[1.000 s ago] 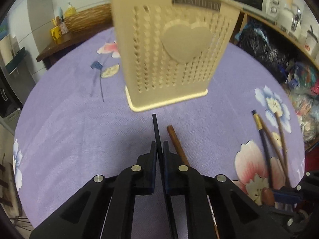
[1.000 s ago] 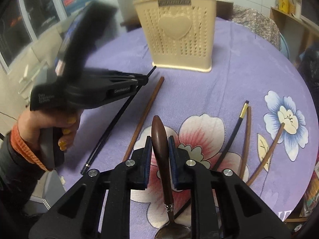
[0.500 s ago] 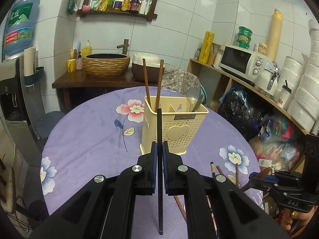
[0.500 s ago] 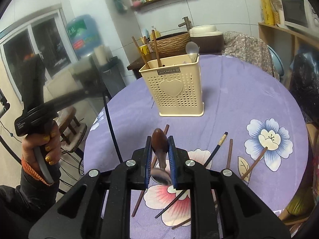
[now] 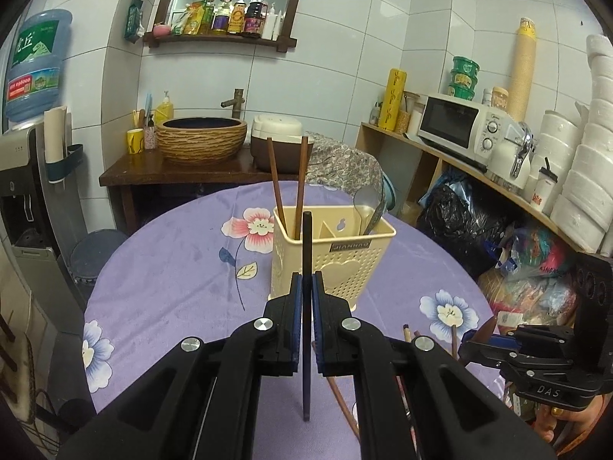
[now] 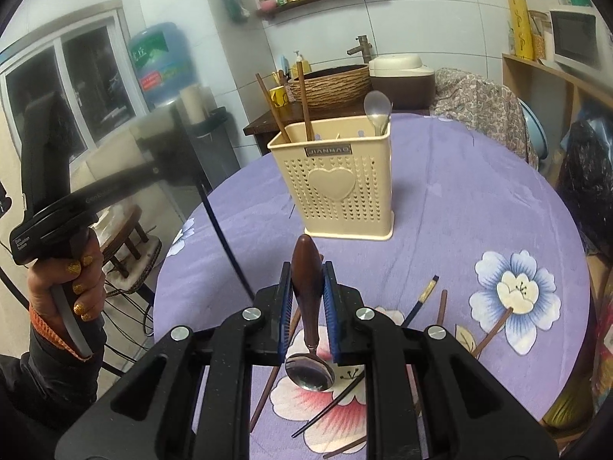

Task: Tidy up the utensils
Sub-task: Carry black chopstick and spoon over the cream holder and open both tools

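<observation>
In the left wrist view my left gripper [image 5: 306,280] is shut on a black chopstick [image 5: 306,241], held upright above the table in front of the cream utensil holder [image 5: 345,268]. Two brown chopsticks [image 5: 276,191] stand in the holder's left compartment, and a pale spoon [image 5: 366,201] stands in its right one. In the right wrist view my right gripper [image 6: 307,272] is shut on the brown wooden handle of a metal spoon [image 6: 306,299], whose bowl hangs toward the camera. It is held clear of the table, short of the holder [image 6: 337,176].
Several loose chopsticks lie on the purple flowered tablecloth [image 6: 459,199] near its front edge, one black with a gold tip [image 6: 421,299] and a brown one [image 6: 494,331]. Behind the round table are a sink counter [image 5: 168,165] and cluttered shelves [image 5: 459,161] on the right.
Both grippers have risen from the table, the left with the black chopstick and the right with the spoon. The holder now looks smaller and farther off in both views.
</observation>
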Demonstrator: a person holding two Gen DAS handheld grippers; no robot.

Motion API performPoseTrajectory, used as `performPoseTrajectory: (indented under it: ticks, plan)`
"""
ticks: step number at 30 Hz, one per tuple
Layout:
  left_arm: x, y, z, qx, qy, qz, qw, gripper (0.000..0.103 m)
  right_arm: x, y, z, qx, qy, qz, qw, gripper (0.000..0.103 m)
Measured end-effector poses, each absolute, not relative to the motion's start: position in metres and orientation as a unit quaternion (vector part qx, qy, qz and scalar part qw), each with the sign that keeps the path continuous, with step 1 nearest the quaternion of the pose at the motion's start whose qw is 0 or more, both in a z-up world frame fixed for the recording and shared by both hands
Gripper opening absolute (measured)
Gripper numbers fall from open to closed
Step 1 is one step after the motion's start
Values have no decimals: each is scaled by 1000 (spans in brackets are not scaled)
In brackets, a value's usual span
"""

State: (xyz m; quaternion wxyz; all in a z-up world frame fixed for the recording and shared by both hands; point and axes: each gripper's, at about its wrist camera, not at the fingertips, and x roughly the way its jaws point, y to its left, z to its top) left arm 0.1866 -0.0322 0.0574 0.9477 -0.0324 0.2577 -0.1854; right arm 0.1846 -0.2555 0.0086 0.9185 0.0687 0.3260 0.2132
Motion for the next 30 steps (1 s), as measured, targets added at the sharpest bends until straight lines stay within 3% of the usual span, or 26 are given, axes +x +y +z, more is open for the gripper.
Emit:
performPoseTrajectory:
  ticks: [4, 12, 16, 30]
  plan:
    - [198, -36, 79, -41, 244, -194, 949, 6, 203, -255, 31, 64, 313, 220, 922, 16]
    - [230, -49, 181, -53, 180, -205, 961, 6, 261, -251, 148, 42, 228, 207, 951, 16]
    - [245, -63, 208, -33, 151, -176, 972, 6, 293, -249, 176, 44, 208, 185, 960, 16]
    - [289, -77, 98, 5, 232, -119, 966, 6, 338, -225, 67, -1, 268, 136, 954, 16]
